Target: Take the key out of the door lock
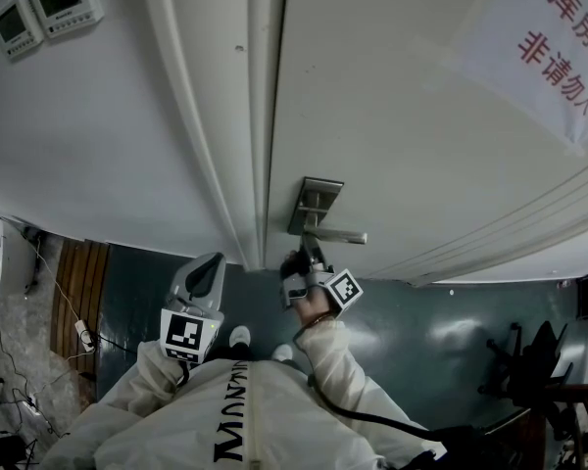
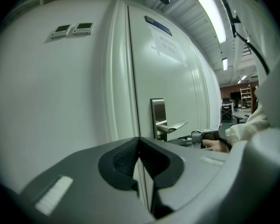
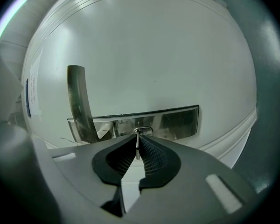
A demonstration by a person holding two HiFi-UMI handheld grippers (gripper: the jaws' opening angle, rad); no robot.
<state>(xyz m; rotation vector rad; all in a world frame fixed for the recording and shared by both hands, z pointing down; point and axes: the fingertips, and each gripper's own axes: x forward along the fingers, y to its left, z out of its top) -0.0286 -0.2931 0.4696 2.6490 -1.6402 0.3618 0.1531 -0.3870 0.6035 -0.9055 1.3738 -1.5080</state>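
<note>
The right gripper (image 3: 139, 138) is pinching the key (image 3: 137, 150) that sits in the lock plate (image 3: 177, 120) on the door (image 1: 421, 116). The left gripper (image 2: 140, 148) hovers short of the door, its jaws pressed together on nothing.

White door (image 1: 421, 135), silvery lock plate (image 1: 314, 202), red print on a white notice (image 1: 529, 67), black-and-white squared marker cube (image 1: 344, 290).

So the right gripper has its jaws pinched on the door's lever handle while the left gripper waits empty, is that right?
Not quite. The right gripper is pinched on the key in the lock plate, not on the lever handle; the right gripper view shows the thin metal key between its pads. The left gripper does wait empty.
</note>
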